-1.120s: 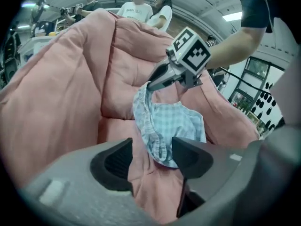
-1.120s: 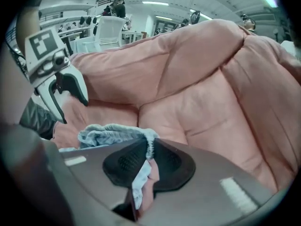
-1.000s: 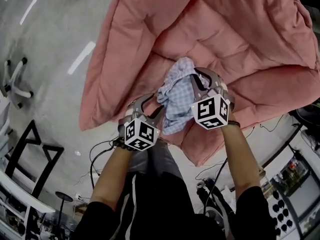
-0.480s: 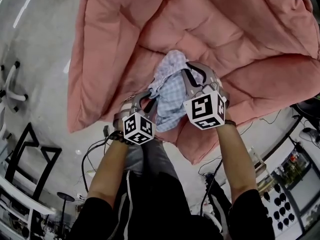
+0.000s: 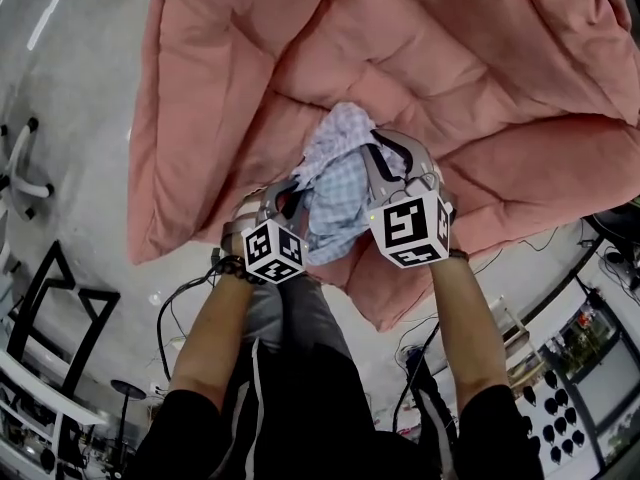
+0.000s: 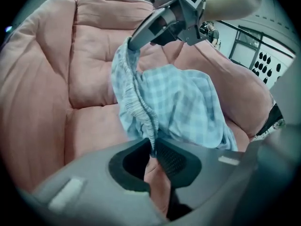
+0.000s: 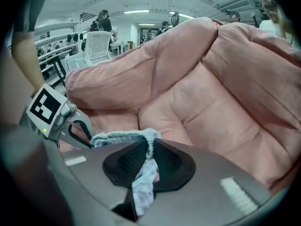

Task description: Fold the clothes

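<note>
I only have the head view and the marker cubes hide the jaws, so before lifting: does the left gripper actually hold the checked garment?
Observer: Yes. The left gripper has just been closing its jaws, which now pinch the elastic waistband of the checked garment.
Operator: And the right?
Observer: The right gripper is shut on the same waistband, fabric bunched between its jaws.
Operator: Same edge?
Observer: Yes, the band runs unbroken from one gripper to the other.

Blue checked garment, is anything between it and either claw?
Nothing visible: the left claw has just been closing onto the gathered band of the blue checked garment, and the right claw is shut on it.
</note>
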`<state>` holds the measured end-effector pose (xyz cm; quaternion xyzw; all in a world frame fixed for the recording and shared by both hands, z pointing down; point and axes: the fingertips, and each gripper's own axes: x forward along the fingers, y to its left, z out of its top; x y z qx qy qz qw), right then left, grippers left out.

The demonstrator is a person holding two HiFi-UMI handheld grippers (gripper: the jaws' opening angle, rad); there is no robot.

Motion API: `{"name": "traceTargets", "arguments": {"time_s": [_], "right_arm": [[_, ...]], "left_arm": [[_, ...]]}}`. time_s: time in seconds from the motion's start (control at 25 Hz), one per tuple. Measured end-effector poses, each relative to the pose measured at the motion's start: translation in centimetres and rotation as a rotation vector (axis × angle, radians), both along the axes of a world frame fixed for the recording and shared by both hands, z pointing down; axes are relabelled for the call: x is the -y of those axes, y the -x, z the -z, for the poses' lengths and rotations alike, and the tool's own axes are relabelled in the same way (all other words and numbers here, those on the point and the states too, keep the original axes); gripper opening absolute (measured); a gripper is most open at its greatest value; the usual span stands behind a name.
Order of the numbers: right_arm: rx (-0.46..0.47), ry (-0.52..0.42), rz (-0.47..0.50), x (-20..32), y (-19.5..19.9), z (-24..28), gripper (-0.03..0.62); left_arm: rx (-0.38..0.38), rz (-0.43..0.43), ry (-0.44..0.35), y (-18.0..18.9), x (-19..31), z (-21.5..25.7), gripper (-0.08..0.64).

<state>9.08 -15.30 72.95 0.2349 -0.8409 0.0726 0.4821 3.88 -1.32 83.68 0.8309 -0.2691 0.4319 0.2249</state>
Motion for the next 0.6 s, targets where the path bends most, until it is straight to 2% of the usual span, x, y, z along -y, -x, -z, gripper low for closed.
{"name": "traceTargets", "arguments": {"time_s": [0.24, 0.44, 0.6], "right_arm": [[-0.007, 0.009, -0.027, -1.2, 0.4, -1.7, 0.049], [-0.016, 0.022, -0.037, -2.6, -1.5, -1.2, 0.048], [-0.016, 0.000, -0.036, -3.4, -1.1, 1.1, 0.048]], "left_arm": [[-0.037, 0.039, 0.029, 2.4, -0.5, 0.2, 0.041], [-0.040, 0.033, 0.039, 2.4, -1.5, 3.5, 0.040], [-0.030, 0.031, 0.039, 3.6, -2.6, 6.3, 0.040]]}}
